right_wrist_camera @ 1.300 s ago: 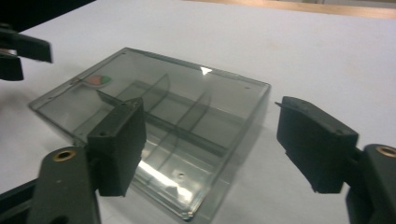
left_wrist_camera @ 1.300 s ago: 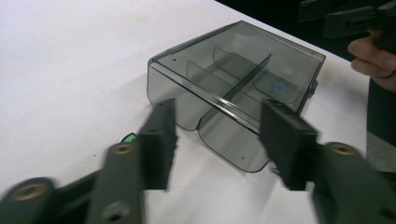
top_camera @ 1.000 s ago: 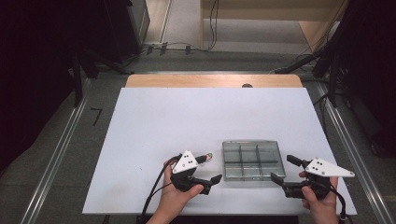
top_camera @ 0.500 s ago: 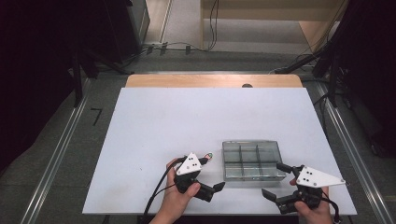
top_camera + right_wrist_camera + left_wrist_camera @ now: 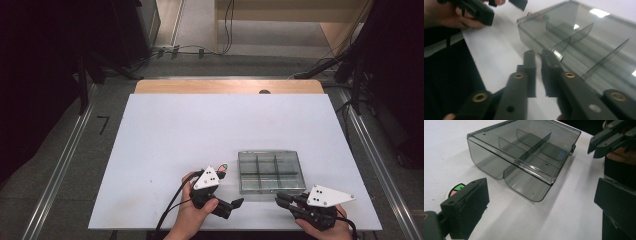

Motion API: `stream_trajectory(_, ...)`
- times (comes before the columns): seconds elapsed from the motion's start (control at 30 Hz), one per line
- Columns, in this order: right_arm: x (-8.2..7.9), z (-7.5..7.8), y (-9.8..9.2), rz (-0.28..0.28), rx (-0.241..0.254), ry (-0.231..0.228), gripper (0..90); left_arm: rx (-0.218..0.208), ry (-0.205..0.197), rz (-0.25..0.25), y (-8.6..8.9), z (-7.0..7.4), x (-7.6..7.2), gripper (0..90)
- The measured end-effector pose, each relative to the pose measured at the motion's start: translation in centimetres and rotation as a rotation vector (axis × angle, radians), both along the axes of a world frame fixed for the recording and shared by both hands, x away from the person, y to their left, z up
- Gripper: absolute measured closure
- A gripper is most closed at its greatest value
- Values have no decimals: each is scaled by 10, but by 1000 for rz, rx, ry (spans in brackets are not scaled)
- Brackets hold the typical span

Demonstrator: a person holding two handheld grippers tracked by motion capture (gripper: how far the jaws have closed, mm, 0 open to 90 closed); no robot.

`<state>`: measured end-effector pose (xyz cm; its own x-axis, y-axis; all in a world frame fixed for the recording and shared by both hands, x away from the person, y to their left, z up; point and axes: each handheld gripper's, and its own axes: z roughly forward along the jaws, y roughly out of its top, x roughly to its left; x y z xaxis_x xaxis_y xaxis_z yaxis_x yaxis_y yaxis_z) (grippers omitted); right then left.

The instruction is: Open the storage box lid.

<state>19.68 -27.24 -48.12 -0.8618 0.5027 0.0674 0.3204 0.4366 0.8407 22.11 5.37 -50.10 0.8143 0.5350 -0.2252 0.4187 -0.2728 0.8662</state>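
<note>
A smoky clear plastic box [image 5: 270, 171] with dividers and a shut lid lies on the white table [image 5: 200, 130], near its front right. My left gripper [image 5: 226, 186] sits at the box's left side with its jaws wide open. In the left gripper view [image 5: 540, 192] they frame a corner of the box [image 5: 524, 157] without touching it. My right gripper [image 5: 278, 196] lies low at the box's front edge and points left. Its jaws [image 5: 537, 53] have just been closing; only a thin slit is left, with nothing in it, beside the box's front latch [image 5: 556, 53].
A small round green-and-pink disc [image 5: 223, 167] lies on the table by my left gripper's far jaw, also visible behind the jaw pad [image 5: 456, 189]. The table's front edge [image 5: 240, 226] runs right under both hands. A wooden strip [image 5: 230, 86] borders the far side.
My right gripper has come down and leftward toward the front of the box, and its jaws went from wide open to nearly together. The left gripper stayed in place with jaws spread.
</note>
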Motion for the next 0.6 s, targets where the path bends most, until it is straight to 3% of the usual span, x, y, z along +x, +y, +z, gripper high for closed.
stream_trajectory(0.2,-1,-11,-1,-3,-56,30,881,11,11,-4,-5,-3,0,0)
stream_trajectory(0.43,8,-15,-6,-42,-31,63,881,16,17,2,-6,-6,1,23)
stream_trajectory(0.6,15,-21,-1,-52,-56,76,881,37,14,12,-9,-6,0,67)
